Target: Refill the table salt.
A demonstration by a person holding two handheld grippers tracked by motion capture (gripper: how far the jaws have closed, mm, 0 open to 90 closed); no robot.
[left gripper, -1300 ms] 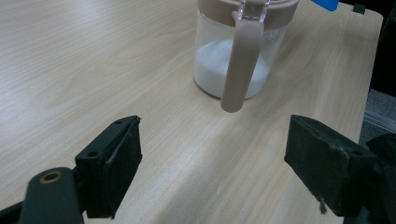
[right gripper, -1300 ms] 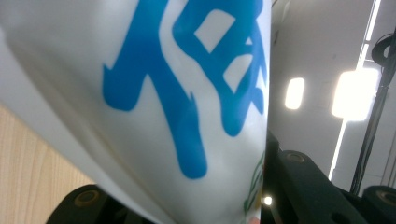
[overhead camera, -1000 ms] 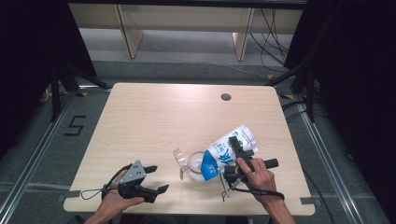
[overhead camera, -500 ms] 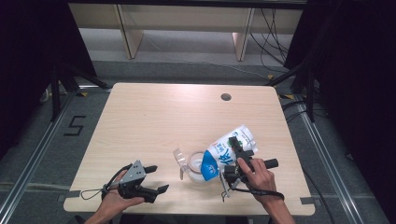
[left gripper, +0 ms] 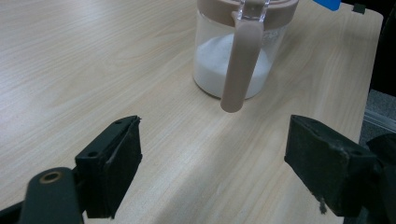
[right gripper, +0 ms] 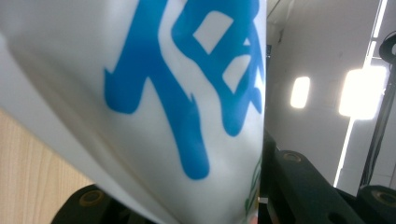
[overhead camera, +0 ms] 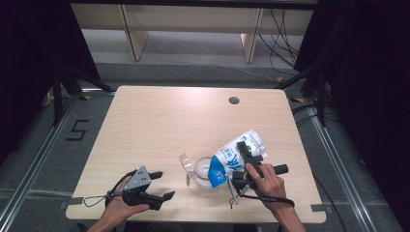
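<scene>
Our right tool [overhead camera: 243, 166] was pinching a white pouch with blue print [overhead camera: 233, 159]; in the right gripper view the pouch wall [right gripper: 154, 93] pressed right up against the lens, with the black jaws closed on it from both sides. From the high view, the pouch was tilted, its bottom end up and away from us toward the right and its blue mouth end down over the jar [overhead camera: 202, 170]. We could not tell whether the mouth touched the jar's rim. Our right hand [overhead camera: 265, 182] gripped the tool's handle just beside the desk's near edge.

The jar stood upright on the desk [overhead camera: 169, 121], near the front edge and between our two hands. It was clear, with a beige collar, and the left gripper view showed white powder [left gripper: 215, 60] filling its lower part and a beige handle [left gripper: 239, 65] hanging down its side. Its clear lid [overhead camera: 185, 163] stood flipped open to the left.

Our left tool [overhead camera: 159, 186] lay low at the near left of the desk, well apart from the jar. Its jaws were spread wide with nothing but bare wood between them, and they pointed toward the jar. A small dark hole [overhead camera: 234, 100] sat in the desk near the far right.
</scene>
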